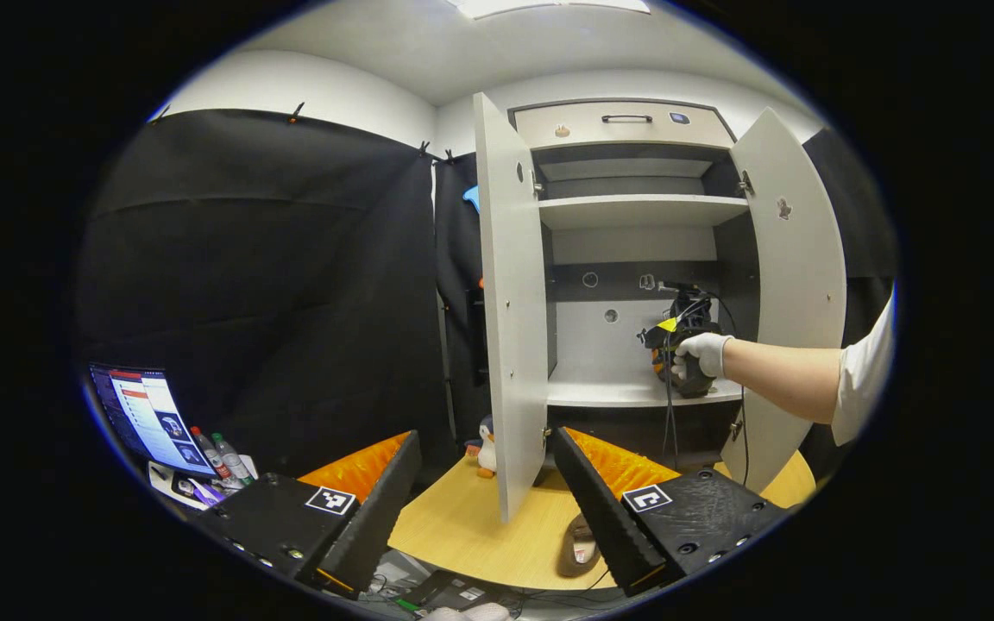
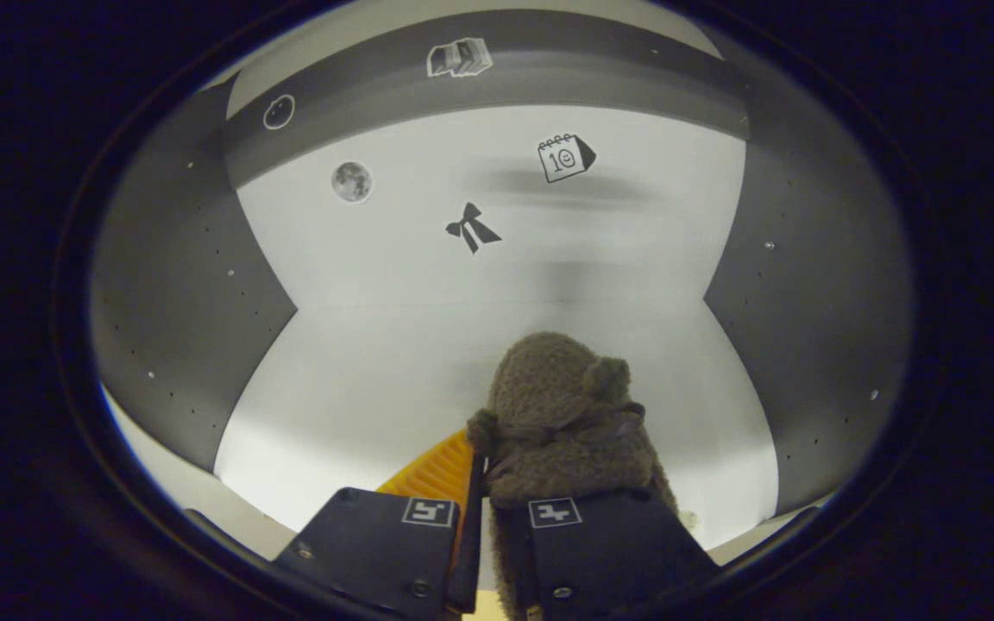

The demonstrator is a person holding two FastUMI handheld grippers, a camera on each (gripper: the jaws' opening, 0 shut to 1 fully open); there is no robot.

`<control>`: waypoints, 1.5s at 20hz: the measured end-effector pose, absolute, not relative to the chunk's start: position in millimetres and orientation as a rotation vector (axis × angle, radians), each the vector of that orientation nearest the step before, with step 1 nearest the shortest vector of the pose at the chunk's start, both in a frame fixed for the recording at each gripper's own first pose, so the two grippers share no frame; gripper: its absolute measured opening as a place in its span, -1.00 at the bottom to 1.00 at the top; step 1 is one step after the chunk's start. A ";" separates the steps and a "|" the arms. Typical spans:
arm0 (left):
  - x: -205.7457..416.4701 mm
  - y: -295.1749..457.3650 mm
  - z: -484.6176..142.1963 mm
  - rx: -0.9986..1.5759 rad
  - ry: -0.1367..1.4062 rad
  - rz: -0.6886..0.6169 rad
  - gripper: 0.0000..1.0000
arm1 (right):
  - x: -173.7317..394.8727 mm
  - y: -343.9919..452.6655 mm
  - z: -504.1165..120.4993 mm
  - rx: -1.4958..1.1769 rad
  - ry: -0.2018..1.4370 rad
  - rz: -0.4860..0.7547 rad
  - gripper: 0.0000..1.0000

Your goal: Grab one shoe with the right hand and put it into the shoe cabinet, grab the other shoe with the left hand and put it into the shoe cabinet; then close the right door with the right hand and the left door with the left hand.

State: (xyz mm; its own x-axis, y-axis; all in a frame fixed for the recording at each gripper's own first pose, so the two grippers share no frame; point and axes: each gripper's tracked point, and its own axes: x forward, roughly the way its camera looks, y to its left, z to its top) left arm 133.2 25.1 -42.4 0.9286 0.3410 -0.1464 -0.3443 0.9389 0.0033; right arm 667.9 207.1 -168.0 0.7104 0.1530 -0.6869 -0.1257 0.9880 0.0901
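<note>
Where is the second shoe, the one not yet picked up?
In the left gripper view the second shoe lies on the wooden table in front of the open cabinet, just beside the left gripper.

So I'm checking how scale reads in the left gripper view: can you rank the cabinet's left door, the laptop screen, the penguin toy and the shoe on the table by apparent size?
1. Left door
2. Laptop screen
3. and 4. Shoe and penguin toy: they look alike, and the shoe is partly hidden behind the left gripper, so no ranking.

A calendar sticker on the shoe cabinet's back panel bears the number 10. Each tool carries square coded markers with no readable words. The laptop screen is too small to read.
</note>
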 end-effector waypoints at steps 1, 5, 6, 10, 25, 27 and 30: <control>133.9 25.1 -45.5 -0.025 0.148 0.351 0.93 | 664.2 212.2 -165.4 0.058 0.762 0.175 -0.36; 133.9 27.5 -43.4 -0.023 0.141 0.356 0.92 | 642.3 205.6 -146.1 0.026 0.668 0.179 0.70; 134.0 27.4 -43.8 -0.024 0.142 0.358 0.93 | 633.5 207.3 -138.3 0.037 0.634 0.196 0.70; 133.7 31.8 -46.1 -0.003 0.139 0.381 1.00 | 589.2 203.2 -108.2 0.042 0.488 0.244 0.67; 145.6 48.6 -47.1 0.005 0.052 0.077 0.93 | 324.5 141.5 -3.7 0.065 0.046 0.222 1.00; 147.1 47.4 -51.0 -0.004 0.052 0.035 0.92 | 290.3 123.8 -10.0 0.056 0.035 0.180 0.96; 144.8 43.3 -65.0 -0.009 0.071 -0.010 0.92 | 240.7 101.8 -28.7 0.051 0.038 0.122 1.00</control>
